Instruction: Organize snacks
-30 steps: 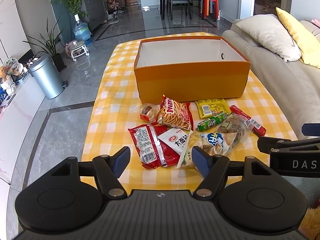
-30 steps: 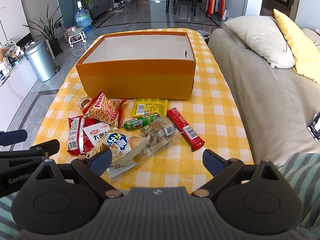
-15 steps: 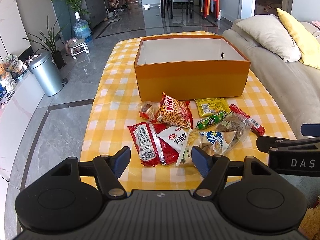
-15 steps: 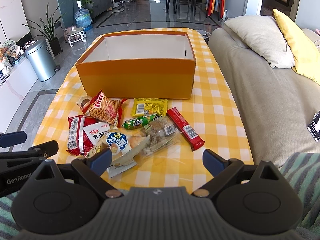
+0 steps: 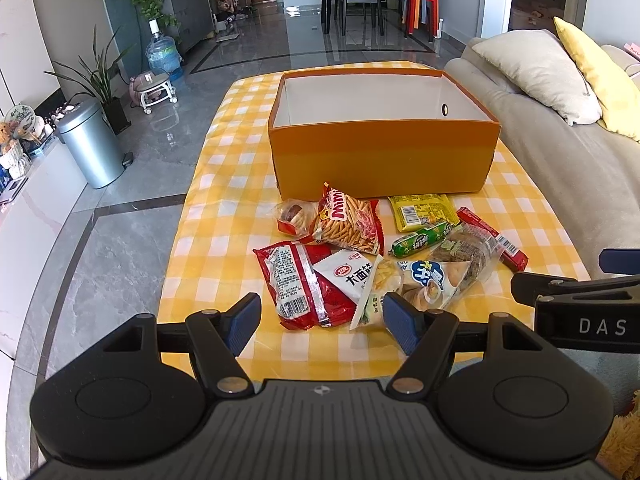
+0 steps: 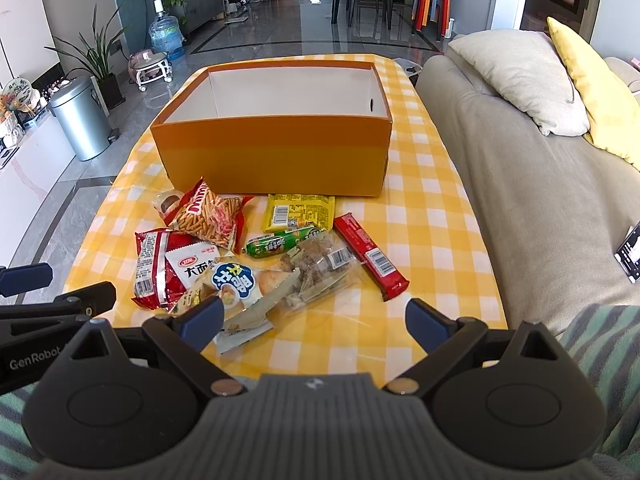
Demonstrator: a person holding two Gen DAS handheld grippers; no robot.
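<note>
An empty orange box stands on the yellow checked tablecloth. In front of it lie several snack packets: a red noodle packet, a stick-snack bag, a yellow packet, a green sausage, a long red bar and a blue-and-white bag. My left gripper hovers open at the pile's near edge, holding nothing. My right gripper is open too, over bare cloth near the front edge.
A grey sofa with a beige cushion and a yellow one runs along the table's right side. On the left are a glossy floor, a metal bin, plants and a water bottle. A dining table with chairs stands far back.
</note>
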